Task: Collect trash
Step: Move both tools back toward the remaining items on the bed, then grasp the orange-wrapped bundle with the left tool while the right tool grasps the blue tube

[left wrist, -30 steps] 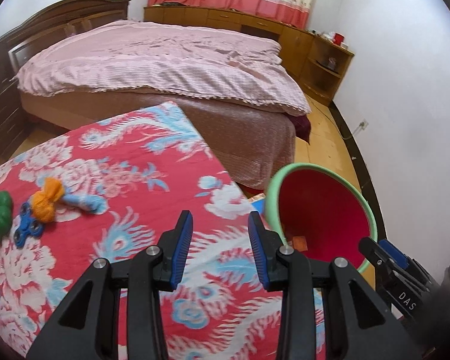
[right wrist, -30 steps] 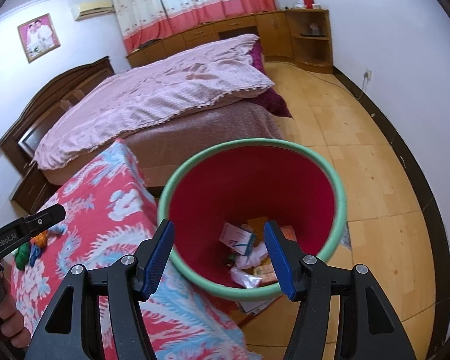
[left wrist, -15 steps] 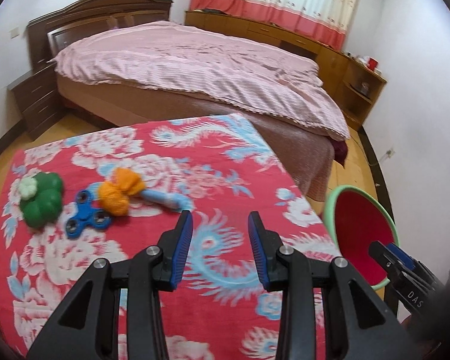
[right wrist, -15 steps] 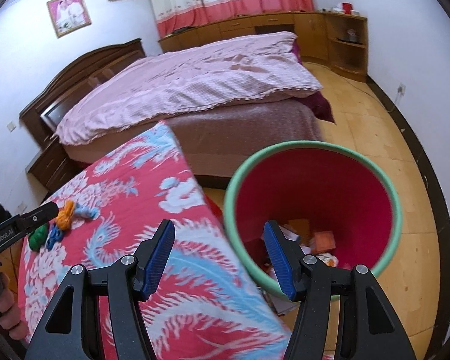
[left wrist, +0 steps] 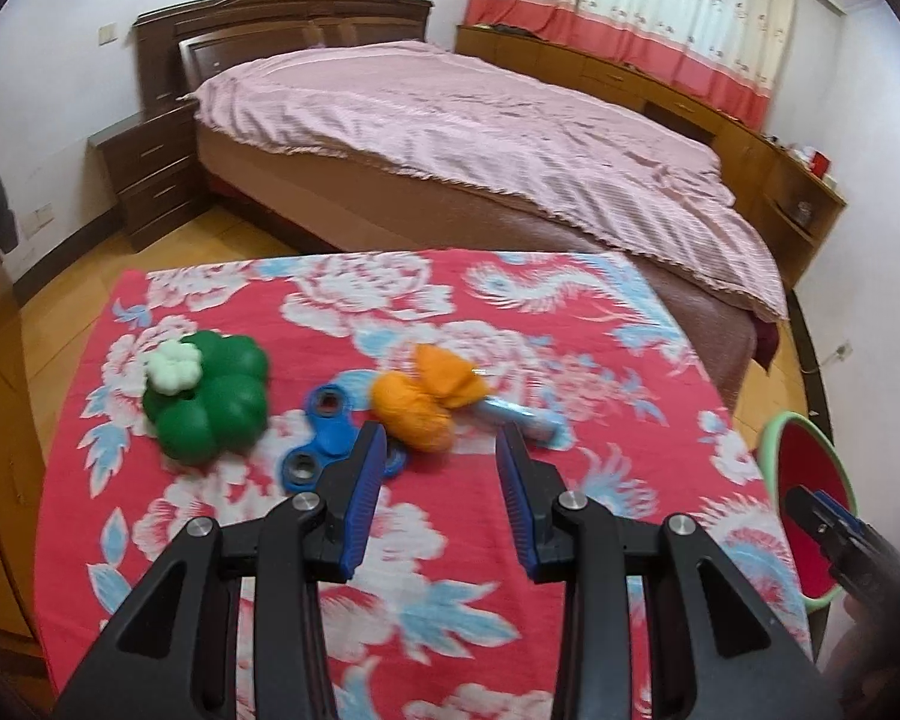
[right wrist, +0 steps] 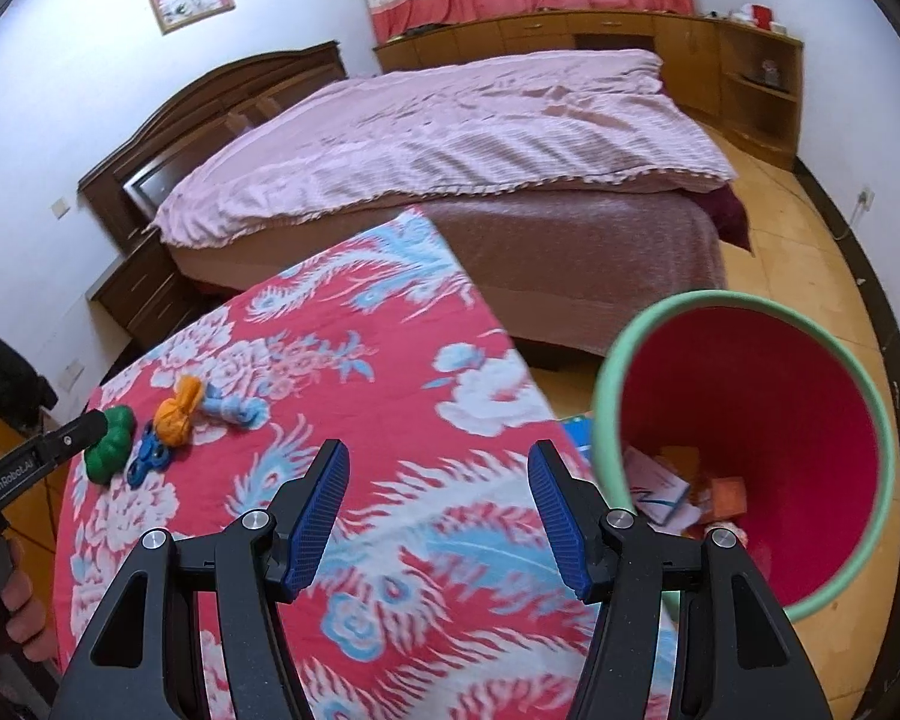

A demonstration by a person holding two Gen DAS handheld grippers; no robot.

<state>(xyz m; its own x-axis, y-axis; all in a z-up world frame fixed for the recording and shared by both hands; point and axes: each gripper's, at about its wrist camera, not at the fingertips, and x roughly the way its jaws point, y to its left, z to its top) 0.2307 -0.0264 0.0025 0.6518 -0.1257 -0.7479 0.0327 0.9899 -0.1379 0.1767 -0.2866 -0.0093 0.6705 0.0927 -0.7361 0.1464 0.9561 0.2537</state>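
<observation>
Your left claw [left wrist: 439, 462] hangs over red flowery cloth [left wrist: 390, 540], jaws partly apart, holding nothing. Left to right on cloth: green puffy clover toy [left wrist: 210, 402], blue spinner toy [left wrist: 330, 438], orange crumpled wrapper [left wrist: 429, 405], pale blue tube [left wrist: 519, 414]. Your right claw [right wrist: 438, 498] stands wider apart, also holding nothing. Red bin with green rim [right wrist: 750, 420] stands on floor just right of cloth, paper scraps [right wrist: 660, 486] inside.
</observation>
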